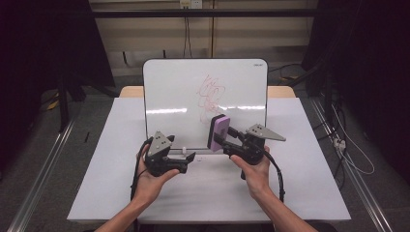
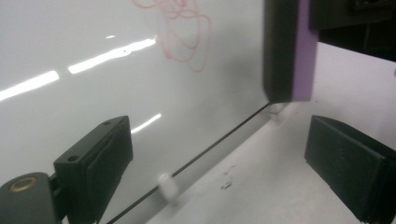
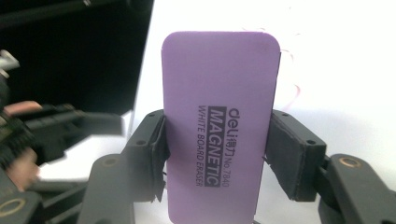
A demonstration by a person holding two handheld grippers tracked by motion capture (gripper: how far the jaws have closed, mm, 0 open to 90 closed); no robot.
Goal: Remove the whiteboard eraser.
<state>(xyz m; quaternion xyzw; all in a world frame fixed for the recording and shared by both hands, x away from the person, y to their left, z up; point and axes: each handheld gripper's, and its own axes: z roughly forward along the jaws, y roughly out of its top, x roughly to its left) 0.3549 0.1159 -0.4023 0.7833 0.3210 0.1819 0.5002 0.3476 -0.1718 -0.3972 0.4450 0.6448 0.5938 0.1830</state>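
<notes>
White, glossy whiteboard (image 1: 174, 96) stands propped upright on the table (image 1: 300, 183), red scribble (image 1: 212, 94) at its centre. Just below that scribble, the right gripper (image 3: 217, 154) clamps the purple eraser (image 1: 220, 133); press its felt flat, then sweep upward. Left gripper (image 2: 219, 163) waits wide open, empty, near the whiteboard's bottom edge.

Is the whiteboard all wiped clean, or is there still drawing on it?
Not clean. The whiteboard still carries a red scribble, and the purple eraser, clamped in the right gripper, is beside its lower end.

White table (image 1: 300, 193) on wood desk (image 1: 280, 91); cables (image 1: 358, 159) on floor at right.
</notes>
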